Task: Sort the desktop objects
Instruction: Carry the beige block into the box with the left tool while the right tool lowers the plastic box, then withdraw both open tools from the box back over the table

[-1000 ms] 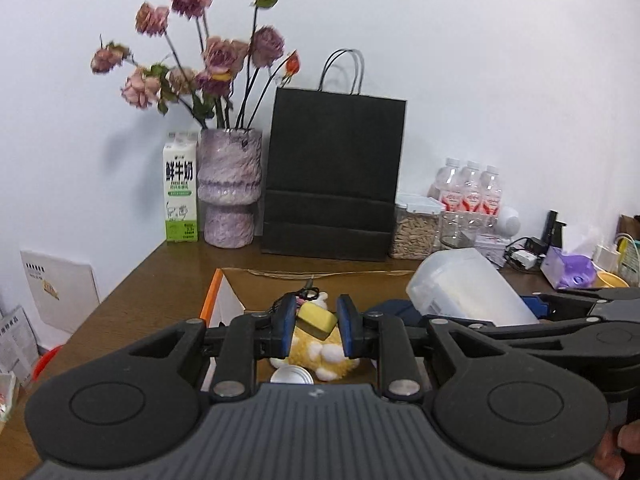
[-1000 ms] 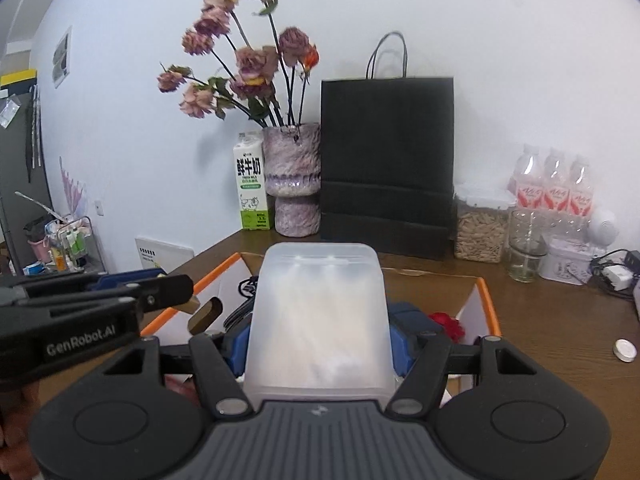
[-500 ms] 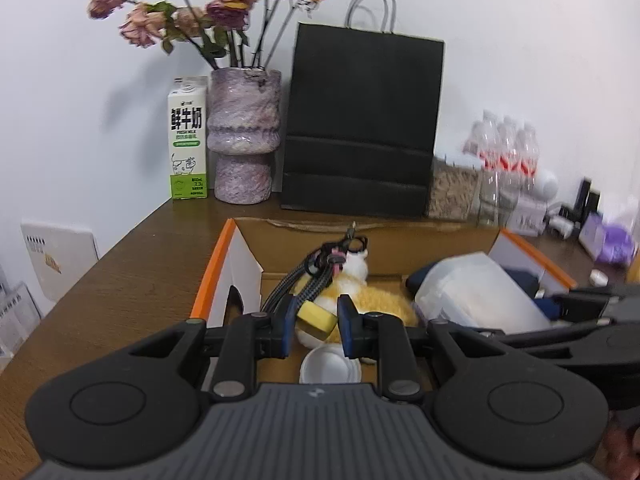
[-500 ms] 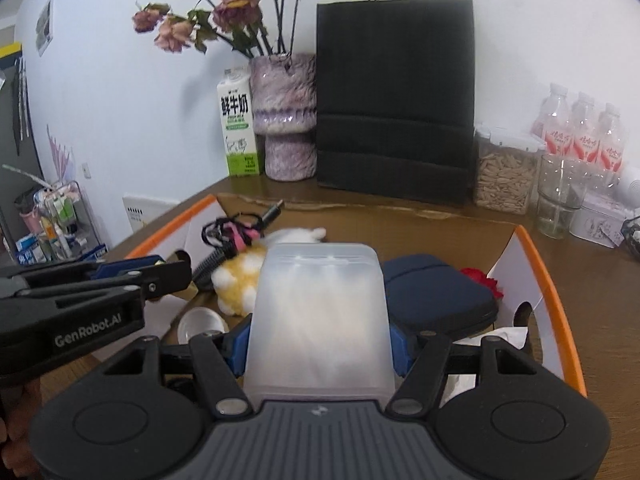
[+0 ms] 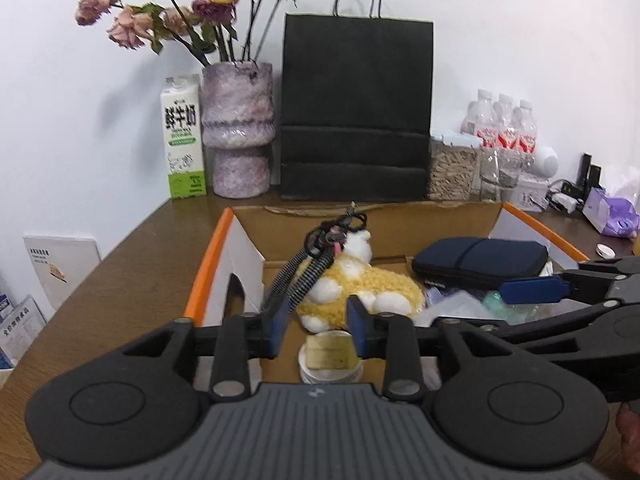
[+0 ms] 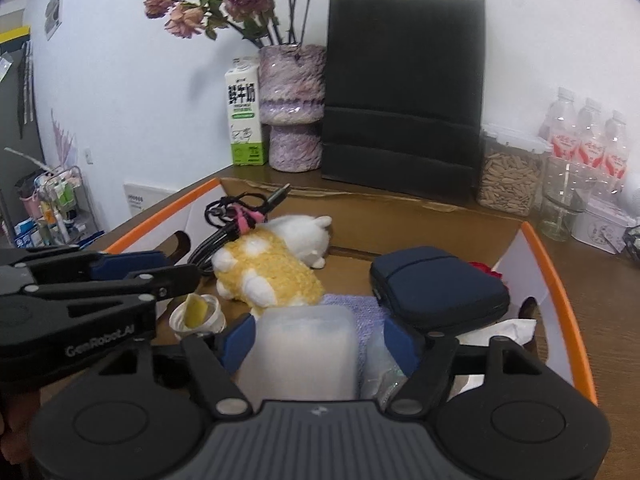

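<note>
Tongs come first, since they sit closest to my two cameras. My left tongs (image 5: pixel 316 330) are opening right now, and nothing is pinched between the blue pads. The small yellow block (image 5: pixel 329 354) lies just under them, flat inside a little white cup (image 5: pixel 331 372) on the box floor. It is let go.

My right tongs (image 6: pixel 316 340) are opening too. The milky plastic tub (image 6: pixel 306 354) is between the pads. The left pad looks close to its side, but there is a gap at the right pad, so I judge the grip is off. The tub looks like it rests low in the box on a purple cloth (image 6: pixel 352 304). Its long side runs straight away from me, along the fingers.

Next out is the yellow and white plush toy (image 5: pixel 360 288), lying on its side with a bundle of black cable (image 5: pixel 320 240) behind it. To the right sits a dark blue pouch (image 6: pixel 436 284). All of these are inside the cardboard box (image 5: pixel 208 264) with the orange rim.

Both things I carried seem to be in the box now. I think the next move is to pull both tongs up and back. The tub sits right between the right fingers, so I should lift straight and not drag it out.

Far back on the desk (image 5: pixel 152 240) stand a milk carton (image 5: pixel 183 140), a vase (image 5: pixel 238 128) and a black bag (image 5: pixel 356 108).
</note>
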`<state>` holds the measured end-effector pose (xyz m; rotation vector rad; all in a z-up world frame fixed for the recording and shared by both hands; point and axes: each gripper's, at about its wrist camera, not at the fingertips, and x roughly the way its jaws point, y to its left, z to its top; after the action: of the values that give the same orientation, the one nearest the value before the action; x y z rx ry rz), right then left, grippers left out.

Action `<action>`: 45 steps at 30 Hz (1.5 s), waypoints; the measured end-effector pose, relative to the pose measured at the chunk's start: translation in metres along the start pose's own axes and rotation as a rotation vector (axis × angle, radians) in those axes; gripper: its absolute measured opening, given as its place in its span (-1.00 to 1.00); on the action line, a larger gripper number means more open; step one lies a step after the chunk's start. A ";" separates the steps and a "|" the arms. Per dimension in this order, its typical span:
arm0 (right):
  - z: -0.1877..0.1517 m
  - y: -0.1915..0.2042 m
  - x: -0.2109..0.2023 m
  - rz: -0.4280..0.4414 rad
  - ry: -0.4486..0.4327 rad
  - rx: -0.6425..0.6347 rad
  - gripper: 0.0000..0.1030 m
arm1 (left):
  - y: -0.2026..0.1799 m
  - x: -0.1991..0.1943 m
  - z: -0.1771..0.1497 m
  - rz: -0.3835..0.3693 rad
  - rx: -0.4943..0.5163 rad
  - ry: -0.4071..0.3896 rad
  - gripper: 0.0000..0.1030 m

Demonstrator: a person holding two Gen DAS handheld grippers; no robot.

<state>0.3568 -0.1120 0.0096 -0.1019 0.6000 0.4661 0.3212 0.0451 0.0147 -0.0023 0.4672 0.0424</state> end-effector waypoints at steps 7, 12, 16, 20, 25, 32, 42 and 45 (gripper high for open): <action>0.006 -0.006 -0.024 -0.001 -0.034 0.057 0.76 | 0.009 -0.024 0.009 0.098 -0.037 -0.065 0.93; 0.007 -0.004 -0.044 0.005 -0.048 0.079 1.00 | 0.017 -0.043 0.011 0.097 -0.075 -0.073 1.00; 0.004 0.004 -0.058 -0.003 -0.050 0.068 1.00 | 0.018 -0.057 0.009 0.104 -0.066 -0.073 1.00; 0.001 0.010 -0.075 -0.013 -0.060 0.058 1.00 | 0.021 -0.074 0.008 0.111 -0.066 -0.084 1.00; -0.005 0.017 -0.096 -0.027 -0.073 0.046 1.00 | 0.026 -0.096 0.006 0.123 -0.056 -0.097 1.00; -0.022 0.023 -0.112 -0.039 -0.055 0.032 1.00 | 0.034 -0.114 -0.007 0.131 -0.045 -0.068 1.00; -0.056 0.024 -0.112 -0.040 0.025 0.038 1.00 | 0.039 -0.116 -0.029 0.099 -0.035 0.016 1.00; -0.063 0.029 -0.107 -0.033 0.047 0.031 1.00 | 0.043 -0.117 -0.036 0.104 -0.040 0.030 1.00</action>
<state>0.2333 -0.1420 0.0196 -0.0937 0.6504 0.4236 0.1988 0.0828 0.0354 -0.0178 0.4959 0.1543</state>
